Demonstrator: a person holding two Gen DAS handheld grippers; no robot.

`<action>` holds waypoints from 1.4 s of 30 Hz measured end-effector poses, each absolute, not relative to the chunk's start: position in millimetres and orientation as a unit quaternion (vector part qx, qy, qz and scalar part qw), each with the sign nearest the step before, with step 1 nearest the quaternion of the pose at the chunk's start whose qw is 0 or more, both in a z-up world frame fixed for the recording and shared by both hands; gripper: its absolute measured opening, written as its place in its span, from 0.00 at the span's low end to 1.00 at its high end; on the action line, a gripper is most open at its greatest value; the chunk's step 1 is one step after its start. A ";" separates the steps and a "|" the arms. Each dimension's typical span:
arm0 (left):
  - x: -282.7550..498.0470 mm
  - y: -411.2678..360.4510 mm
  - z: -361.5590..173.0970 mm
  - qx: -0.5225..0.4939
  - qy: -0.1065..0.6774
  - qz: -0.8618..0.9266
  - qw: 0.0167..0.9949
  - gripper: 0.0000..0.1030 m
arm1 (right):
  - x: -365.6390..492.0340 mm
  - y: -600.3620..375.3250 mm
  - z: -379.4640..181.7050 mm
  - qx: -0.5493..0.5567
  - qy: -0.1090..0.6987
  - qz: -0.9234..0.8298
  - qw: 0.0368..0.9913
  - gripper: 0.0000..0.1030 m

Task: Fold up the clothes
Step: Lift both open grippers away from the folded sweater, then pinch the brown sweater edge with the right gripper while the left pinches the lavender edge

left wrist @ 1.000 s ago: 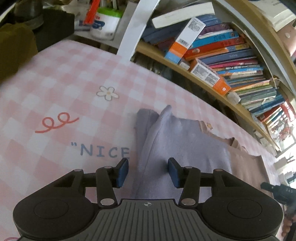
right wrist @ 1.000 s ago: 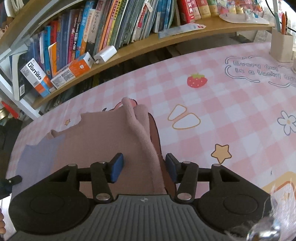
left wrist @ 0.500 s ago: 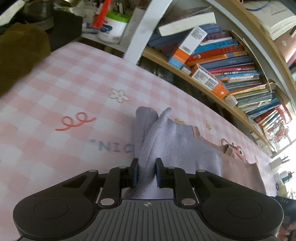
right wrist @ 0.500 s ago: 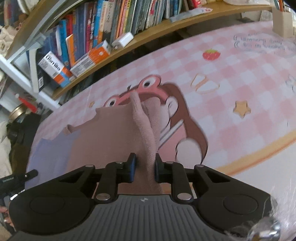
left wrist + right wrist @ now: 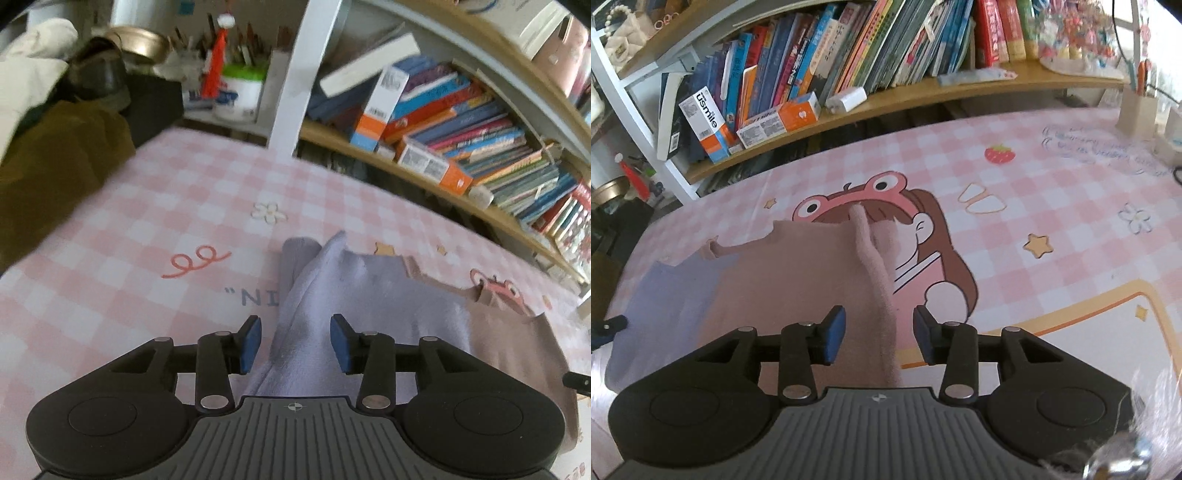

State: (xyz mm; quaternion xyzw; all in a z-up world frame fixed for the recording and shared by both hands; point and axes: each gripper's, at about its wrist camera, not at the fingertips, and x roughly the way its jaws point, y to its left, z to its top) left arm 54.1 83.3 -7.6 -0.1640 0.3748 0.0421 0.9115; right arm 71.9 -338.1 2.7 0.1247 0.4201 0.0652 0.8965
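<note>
A two-tone garment lies on the pink checked tablecloth (image 5: 110, 236). Its lavender part (image 5: 391, 295) shows in the left wrist view, its dusty pink part (image 5: 798, 273) in the right wrist view. My left gripper (image 5: 295, 343) is open, with a raised ridge of lavender cloth (image 5: 310, 280) standing between its blue pads, untouched by either. My right gripper (image 5: 879, 334) is open too, with a raised pink fold (image 5: 875, 280) standing between its pads. Both folds stay puckered up from the table.
A bookshelf (image 5: 849, 74) full of books runs along the table's far side. Dark olive cloth (image 5: 44, 170) and a black box lie at the left end. A pen holder (image 5: 1137, 110) stands at the far right. The other gripper's tip (image 5: 605, 326) shows at the left edge.
Both grippers were open a second ago, shut on the cloth ridges half a second ago, and have now opened again. The garment has slid toward me across the table.
</note>
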 end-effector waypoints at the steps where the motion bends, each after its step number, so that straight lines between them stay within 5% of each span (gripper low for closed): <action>1: 49.4 82.9 -4.5 -0.165 0.370 0.045 0.913 0.47 | 70.1 -338.4 3.9 0.125 0.418 0.064 0.898 0.39; 7: 28.1 73.8 6.4 -0.173 0.359 0.064 0.915 0.49 | 62.6 -342.1 8.4 0.124 0.408 0.071 0.902 0.45; 10: 17.3 65.3 11.3 -0.172 0.352 0.084 0.916 0.63 | 64.0 -345.7 8.4 0.118 0.407 0.085 0.902 0.49; 29: -48.8 -45.5 11.3 -0.205 0.361 0.177 0.892 0.69 | 58.0 -392.3 -0.3 0.084 0.433 0.226 0.869 0.54; 42: -70.0 -46.7 7.9 -0.240 0.361 0.252 0.865 0.82 | 34.7 -401.7 -0.3 0.073 0.447 0.246 0.857 0.65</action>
